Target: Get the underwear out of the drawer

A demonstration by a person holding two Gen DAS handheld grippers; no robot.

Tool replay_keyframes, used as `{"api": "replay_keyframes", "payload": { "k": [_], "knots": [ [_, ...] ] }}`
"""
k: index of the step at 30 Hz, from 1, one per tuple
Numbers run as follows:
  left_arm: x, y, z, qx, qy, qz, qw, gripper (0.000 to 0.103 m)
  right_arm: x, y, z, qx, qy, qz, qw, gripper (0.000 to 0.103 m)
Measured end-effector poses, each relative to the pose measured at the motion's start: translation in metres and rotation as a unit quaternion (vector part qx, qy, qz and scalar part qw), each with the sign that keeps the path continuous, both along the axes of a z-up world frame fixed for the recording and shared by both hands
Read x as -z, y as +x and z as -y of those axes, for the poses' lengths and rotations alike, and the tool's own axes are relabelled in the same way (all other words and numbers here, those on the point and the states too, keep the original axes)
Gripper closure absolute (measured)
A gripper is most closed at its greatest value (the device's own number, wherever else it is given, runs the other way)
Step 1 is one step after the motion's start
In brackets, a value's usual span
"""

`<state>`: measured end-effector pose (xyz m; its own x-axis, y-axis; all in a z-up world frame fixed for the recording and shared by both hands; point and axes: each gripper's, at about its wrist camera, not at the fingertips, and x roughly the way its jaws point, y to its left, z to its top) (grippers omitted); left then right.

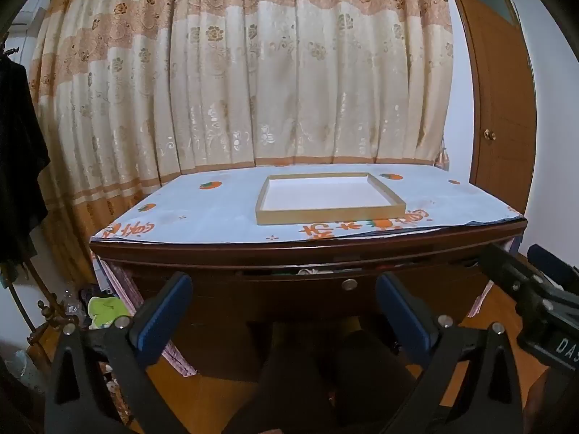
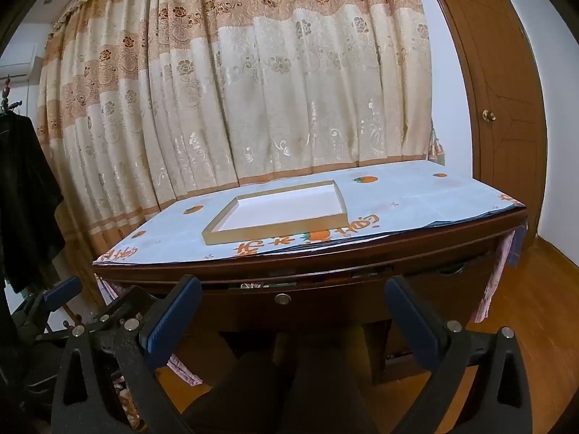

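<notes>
White letters "DAS" on the black body of the right gripper (image 1: 553,329), orange characters on the tablecloth (image 1: 217,202) upside down, unreadable

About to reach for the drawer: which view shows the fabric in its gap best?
Left wrist view: pale fabric shows clearly in the drawer gap above the knob. Right wrist view gives only a darker, narrower glimpse.

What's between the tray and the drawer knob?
In the left wrist view, between the tray and the knob: printed cloth, the desk's dark edge, then the drawer's gap with fabric peeking out.
</notes>
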<state>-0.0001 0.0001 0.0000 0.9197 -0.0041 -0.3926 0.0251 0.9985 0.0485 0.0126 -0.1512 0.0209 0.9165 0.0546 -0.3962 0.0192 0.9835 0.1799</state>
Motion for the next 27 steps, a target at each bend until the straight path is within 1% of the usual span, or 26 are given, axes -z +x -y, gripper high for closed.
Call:
{"api": "replay_keyframes", "payload": {
  "k": [8,9,13,14,22,27],
  "knots": [
    [0.005,-0.005,0.004,0.006,0.004,-0.002,1.0,0.0,-0.001,0.001,0.0,0.001,0.0,0.002,1.0,0.0],
    [0.002,0.002,0.005,0.004,0.001,-0.003,1.0,0.0,0.0,0.001,0.0,0.001,0.0,0.002,1.0,0.0],
    [0.002,0.003,0.01,0.001,0.0,-0.001,1.0,0.0,-0.001,0.0,-0.001,0.0,-0.001,0.003,1.0,0.0],
    [-0.001,0.002,0.004,0.003,-0.002,-0.002,1.0,0.0,-0.001,0.0,-0.001,0.0,-0.001,0.003,1.0,0.0],
    [0.001,0.001,0.001,0.004,-0.004,-0.002,1.0,0.0,-0.001,0.001,0.001,-0.001,-0.001,0.001,1.0,0.0],
    [-0.001,-0.001,0.001,0.005,-0.005,-0.002,1.0,0.0,0.007,-0.003,-0.003,-0.003,-0.002,-0.001,1.0,0.0]
  ]
}}
